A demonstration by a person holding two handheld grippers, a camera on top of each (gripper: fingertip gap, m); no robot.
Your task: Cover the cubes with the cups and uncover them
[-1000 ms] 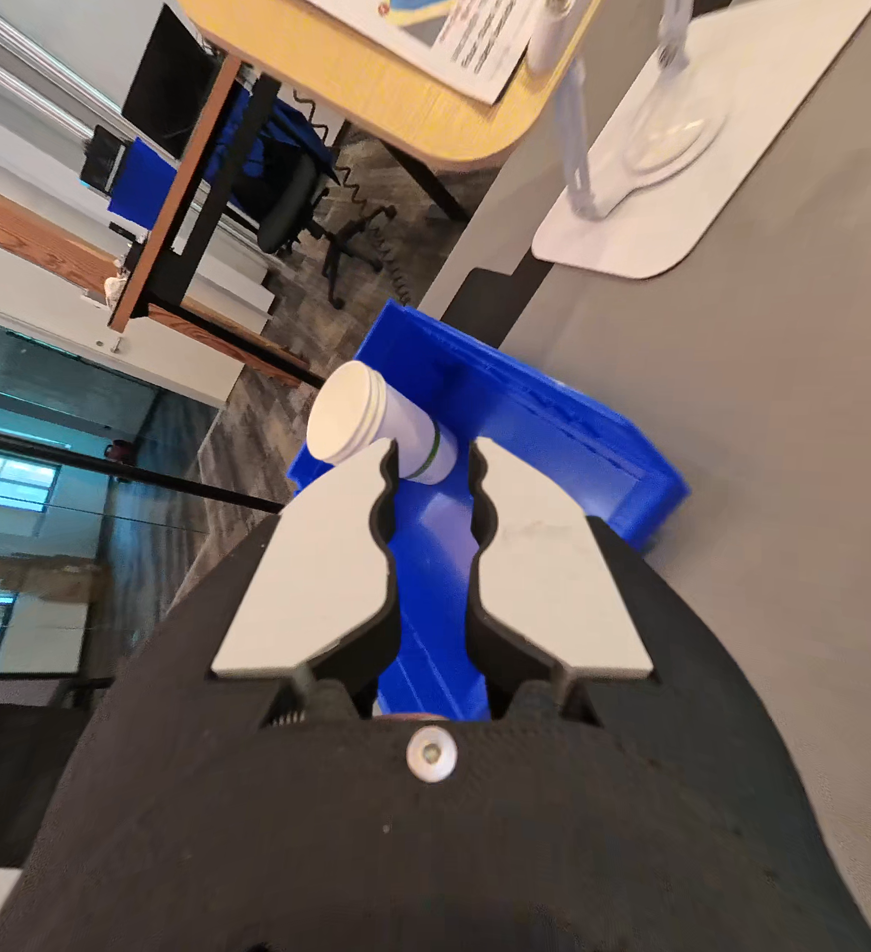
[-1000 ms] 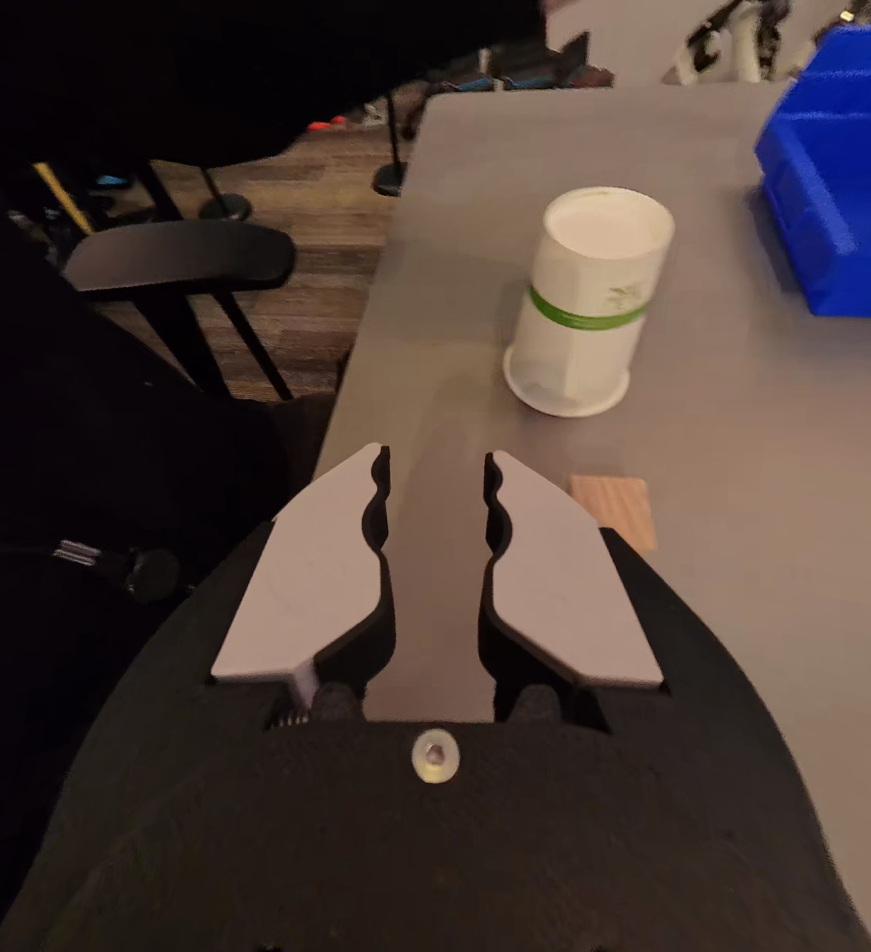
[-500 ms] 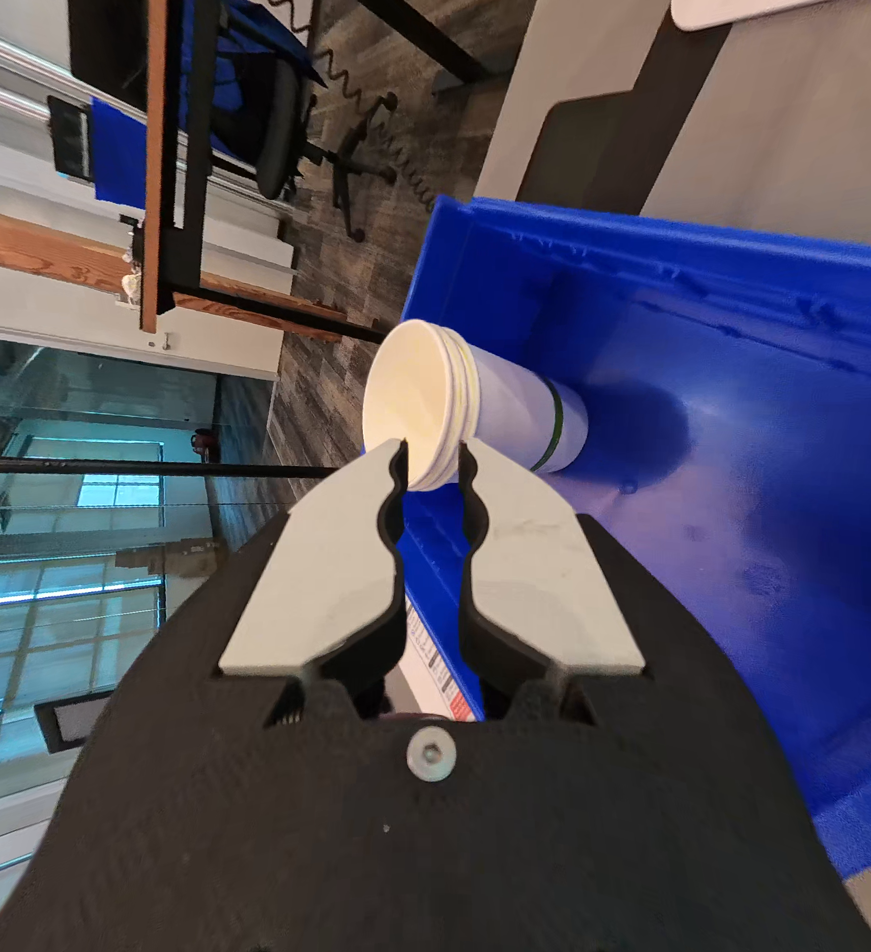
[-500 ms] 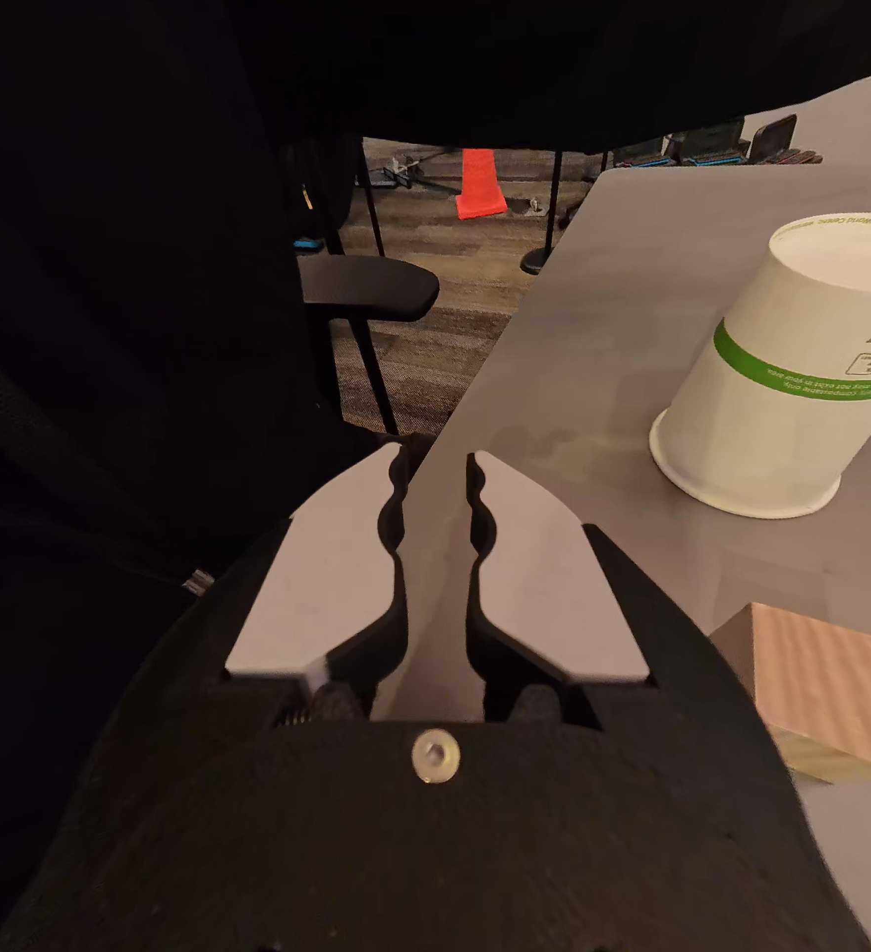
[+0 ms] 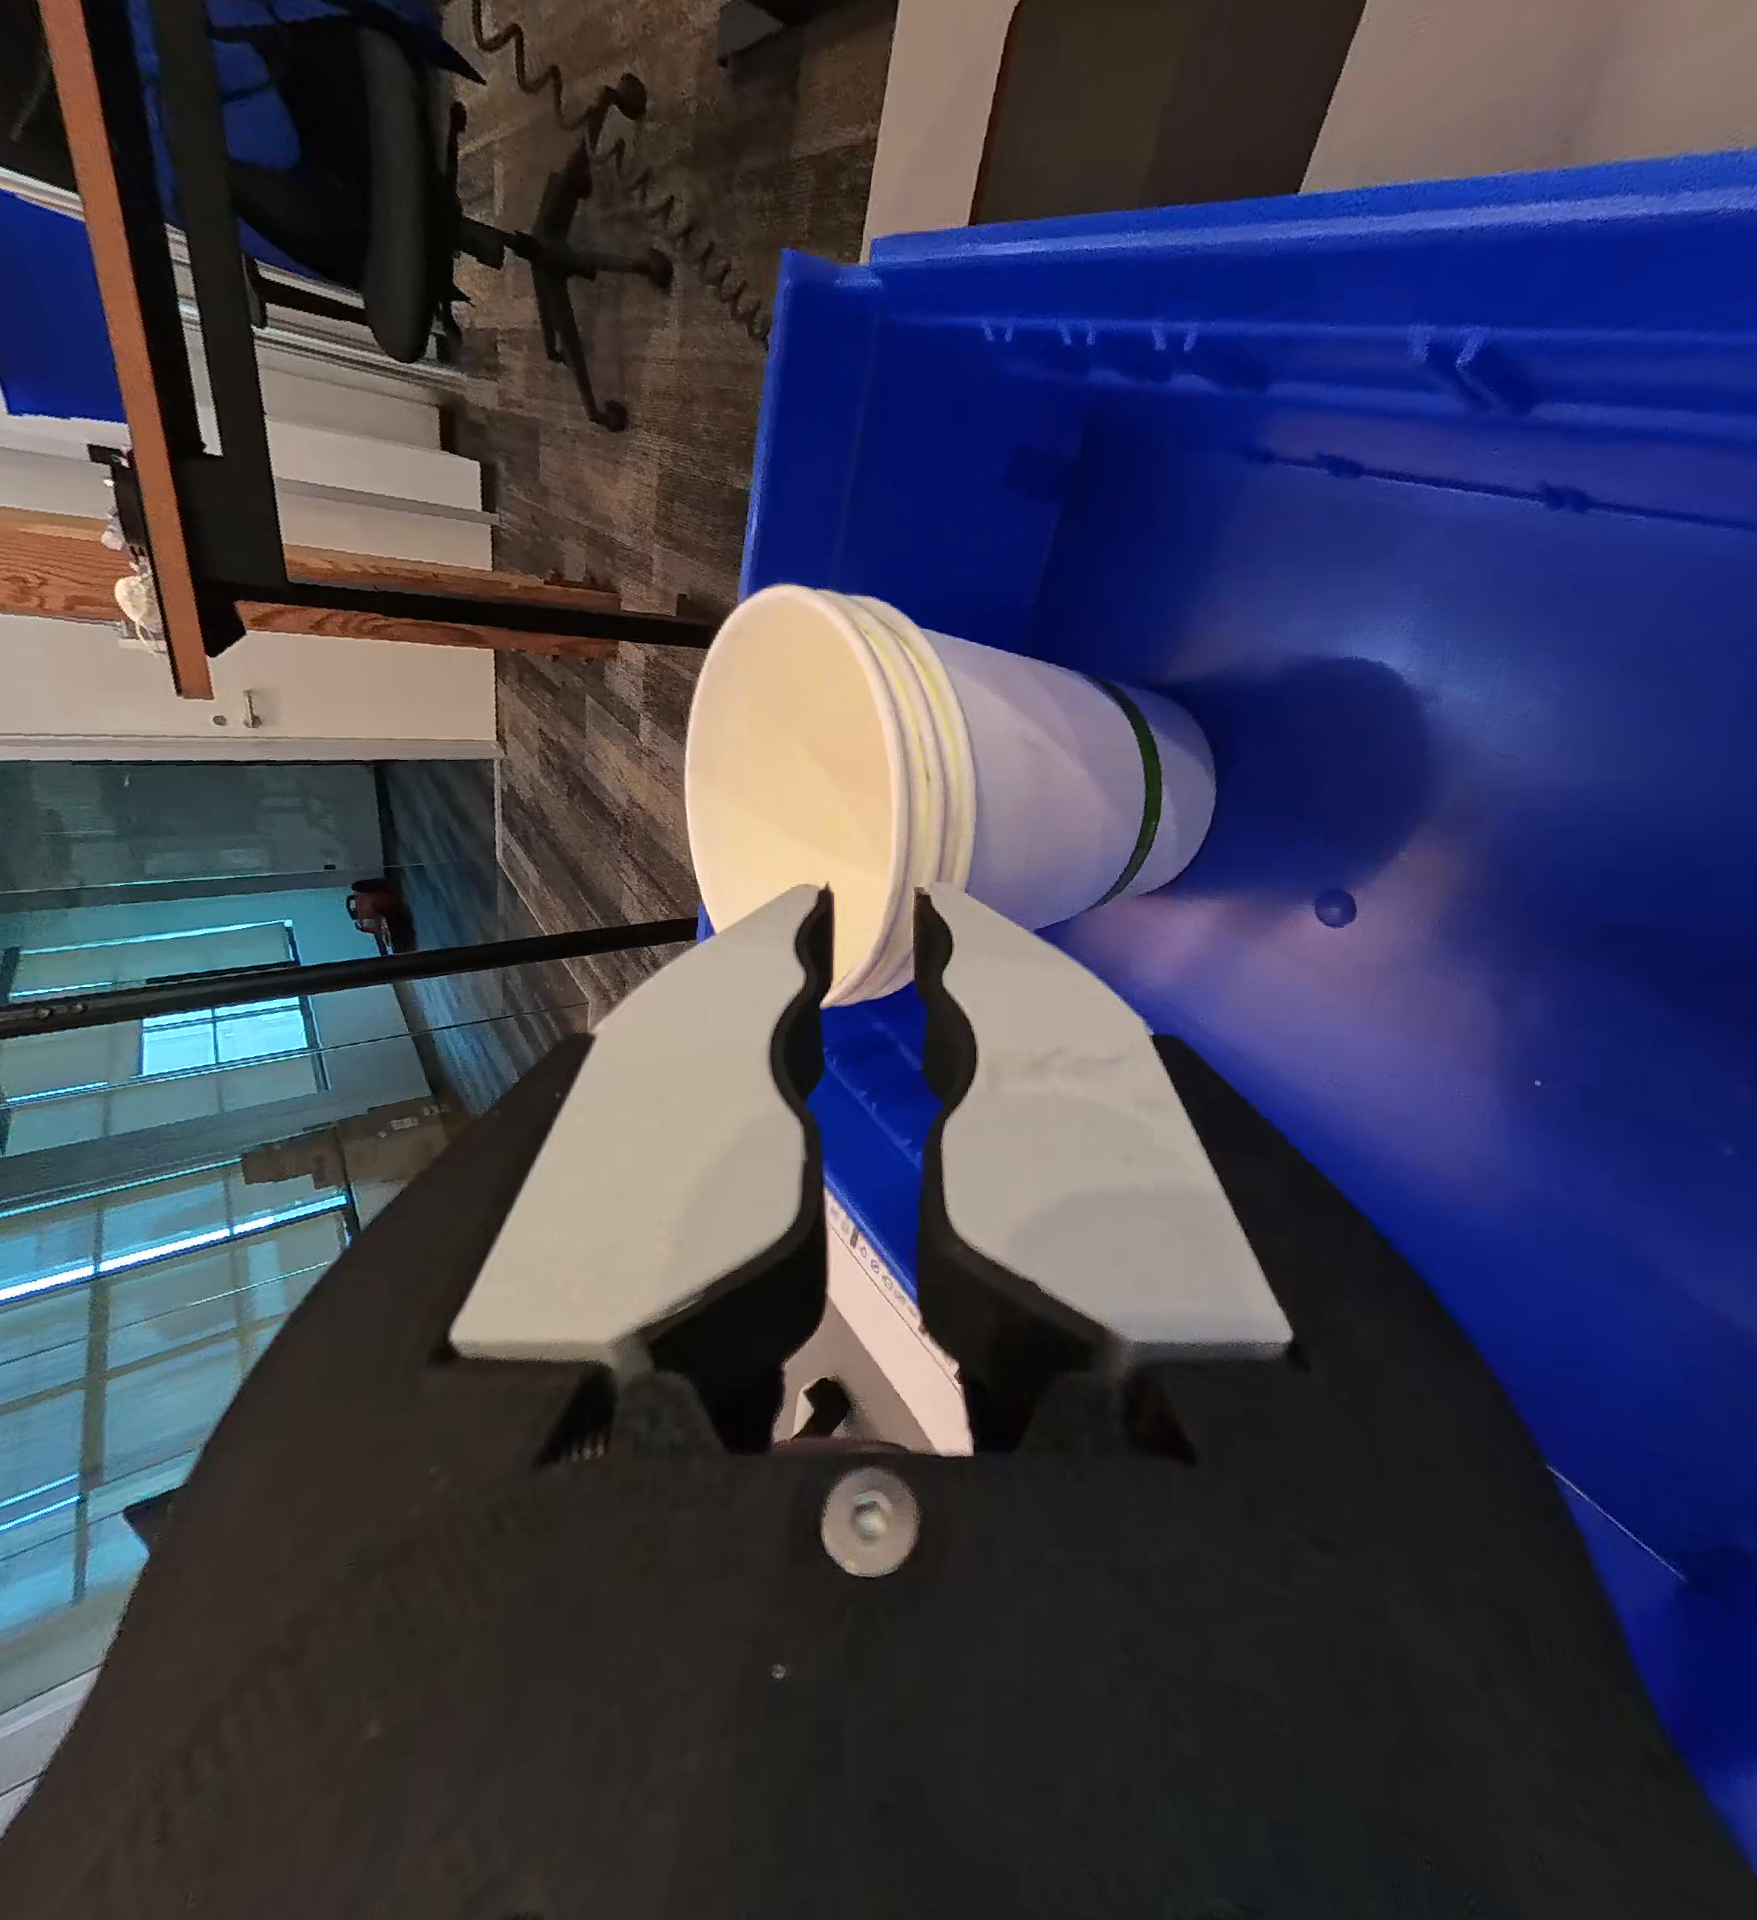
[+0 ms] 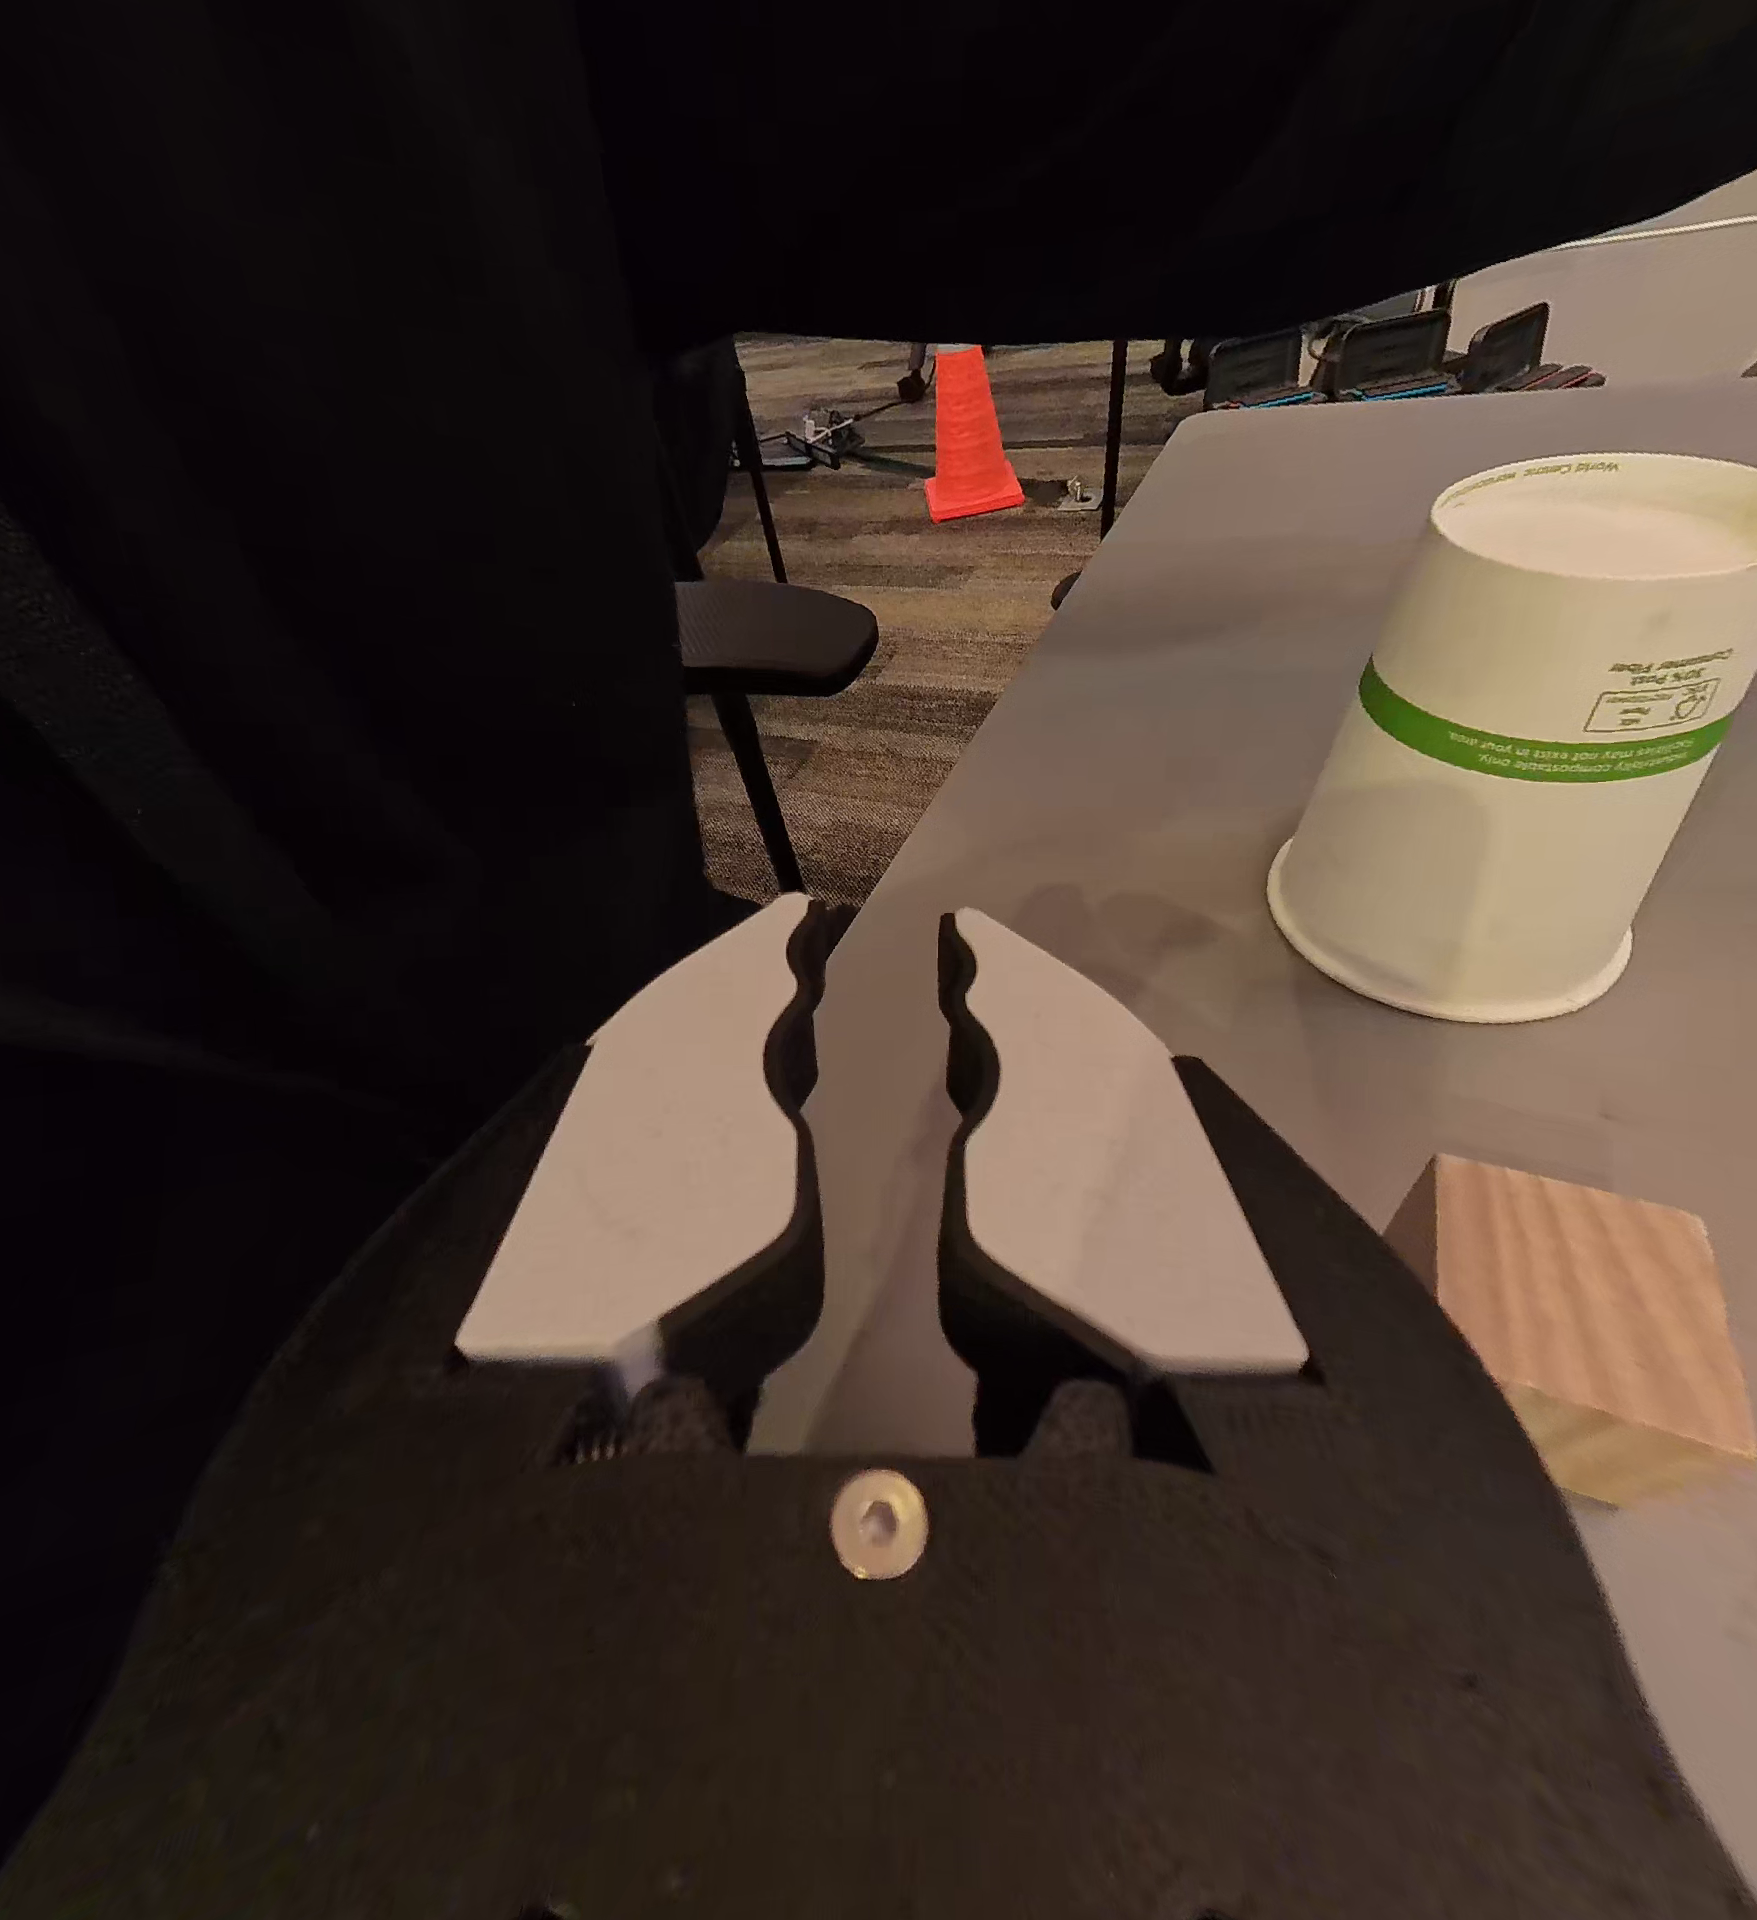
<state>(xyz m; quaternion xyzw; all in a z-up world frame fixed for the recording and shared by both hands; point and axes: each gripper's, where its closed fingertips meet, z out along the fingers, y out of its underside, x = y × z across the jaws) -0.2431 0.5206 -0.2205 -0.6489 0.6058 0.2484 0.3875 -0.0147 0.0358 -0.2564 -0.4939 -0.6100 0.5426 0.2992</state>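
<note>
Over on the left, the left claw (image 5: 872,920) has its two grey fingers pinched on the rim of a stack of paper cups (image 5: 947,779), one finger inside the mouth and one outside. The stack is white with a green band near its base and stands inside the blue bin (image 5: 1476,644).

Now to the right wrist view: the right claw (image 6: 874,920) holds nothing, its fingers parted by a narrow gap, poised over the near edge of the grey bench (image 6: 1113,831). To its right, a single white cup (image 6: 1539,748) with a green band sits upside down on the bench. Nearer the camera, just beside it, lies a wooden cube (image 6: 1570,1320), uncovered and apart from that cup.
</note>
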